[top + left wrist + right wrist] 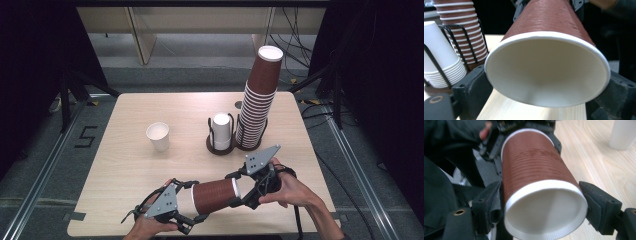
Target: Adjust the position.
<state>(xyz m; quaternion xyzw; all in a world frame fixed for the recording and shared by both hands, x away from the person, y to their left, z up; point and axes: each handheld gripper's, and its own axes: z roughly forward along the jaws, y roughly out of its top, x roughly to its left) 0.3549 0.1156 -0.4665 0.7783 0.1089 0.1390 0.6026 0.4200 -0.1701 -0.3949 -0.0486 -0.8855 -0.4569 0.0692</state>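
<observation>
A brown paper cup with a white rim lies on its side above the table's front edge, held between both grippers. My left gripper is shut on its wide mouth end. In the left gripper view the open white mouth of the cup faces the camera and the left gripper has a black jaw against each side of the rim. My right gripper is shut on the narrow base end. The right gripper view has the cup's recessed white base facing the camera, inside the right gripper.
A tall leaning stack of brown cups stands at the back right of the wooden table. Beside it a wire holder carries a stack of white cups. A single white cup stands upright left of centre.
</observation>
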